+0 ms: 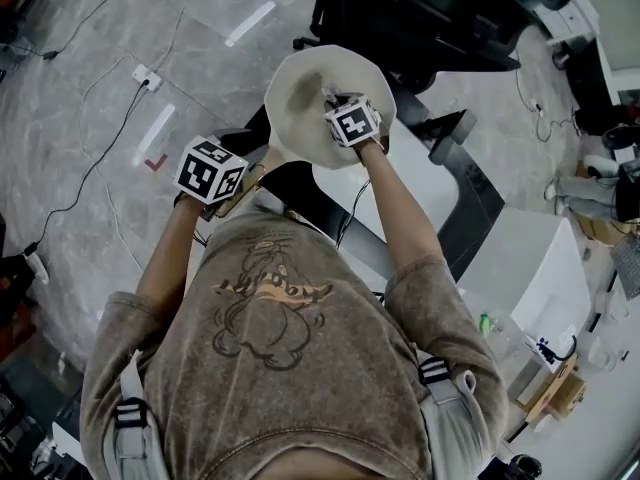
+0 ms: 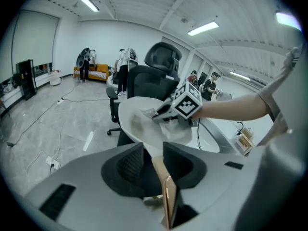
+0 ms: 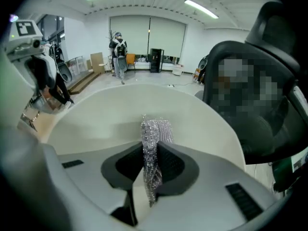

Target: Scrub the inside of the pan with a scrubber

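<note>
A white pan [image 1: 300, 108] is tilted up in front of me, its inside facing me. My left gripper [image 1: 256, 168] is shut on the pan's cream, gold-tipped handle [image 2: 162, 170], which runs between its dark pads [image 2: 131, 165] in the left gripper view. My right gripper [image 1: 332, 100] reaches into the pan and is shut on a silvery mesh scrubber [image 3: 154, 131]. The scrubber sticks out past the jaws, close to the pan's inner wall [image 3: 110, 114]; I cannot tell whether it touches. The left gripper view shows the right gripper [image 2: 153, 114] over the pan's bowl [image 2: 137, 121].
A black office chair [image 1: 440, 8] stands just beyond the pan. A white table [image 1: 425, 183] and a white box [image 1: 530, 268] lie to the right. Cables [image 1: 90, 168] and a power strip [image 1: 147, 78] run over the grey floor at left. People [image 2: 122, 64] stand far off.
</note>
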`<state>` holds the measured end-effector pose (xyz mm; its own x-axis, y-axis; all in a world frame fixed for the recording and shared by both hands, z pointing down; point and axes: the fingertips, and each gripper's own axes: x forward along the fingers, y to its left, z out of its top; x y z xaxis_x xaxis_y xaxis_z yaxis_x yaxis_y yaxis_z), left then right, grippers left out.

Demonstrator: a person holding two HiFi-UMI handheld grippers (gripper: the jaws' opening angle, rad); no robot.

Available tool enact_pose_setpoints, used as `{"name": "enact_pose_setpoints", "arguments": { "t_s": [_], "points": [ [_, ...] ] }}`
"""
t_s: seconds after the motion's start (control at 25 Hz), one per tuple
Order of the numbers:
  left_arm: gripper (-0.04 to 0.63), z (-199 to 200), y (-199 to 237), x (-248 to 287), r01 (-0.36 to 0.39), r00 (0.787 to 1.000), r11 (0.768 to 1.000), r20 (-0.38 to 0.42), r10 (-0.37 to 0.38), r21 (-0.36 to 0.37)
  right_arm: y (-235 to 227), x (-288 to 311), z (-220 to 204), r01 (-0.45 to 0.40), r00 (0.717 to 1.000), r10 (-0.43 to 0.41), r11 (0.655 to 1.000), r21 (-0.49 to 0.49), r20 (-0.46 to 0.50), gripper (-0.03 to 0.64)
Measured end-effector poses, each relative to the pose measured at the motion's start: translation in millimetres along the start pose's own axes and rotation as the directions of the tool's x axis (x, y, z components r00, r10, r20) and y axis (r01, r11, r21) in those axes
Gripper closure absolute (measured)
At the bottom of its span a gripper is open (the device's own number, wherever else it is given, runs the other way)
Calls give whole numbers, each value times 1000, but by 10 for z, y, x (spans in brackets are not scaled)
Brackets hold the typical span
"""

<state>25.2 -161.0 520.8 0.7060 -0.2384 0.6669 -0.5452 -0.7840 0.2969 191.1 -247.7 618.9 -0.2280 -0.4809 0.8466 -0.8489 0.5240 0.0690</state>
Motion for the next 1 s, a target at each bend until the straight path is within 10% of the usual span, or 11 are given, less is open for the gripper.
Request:
{"name": "enact_pose_setpoints", "arguments": {
  "t_s": [0.12, 0.4, 1.0],
  "points": [
    [568, 188, 70, -70, -10, 999, 1000, 44, 10, -4, -38, -333, 264, -1, 989, -8, 998, 60, 148, 534],
    [577, 631, -121, -170, 18, 989, 999, 145, -25, 49, 119, -1149, 498, -89, 919, -9, 969, 230, 395, 534],
    [578, 1273, -342, -479, -77, 852, 995, 522, 34, 63, 445, -2149, 562, -9, 738, -223, 941, 339, 637, 534]
  ]
}}
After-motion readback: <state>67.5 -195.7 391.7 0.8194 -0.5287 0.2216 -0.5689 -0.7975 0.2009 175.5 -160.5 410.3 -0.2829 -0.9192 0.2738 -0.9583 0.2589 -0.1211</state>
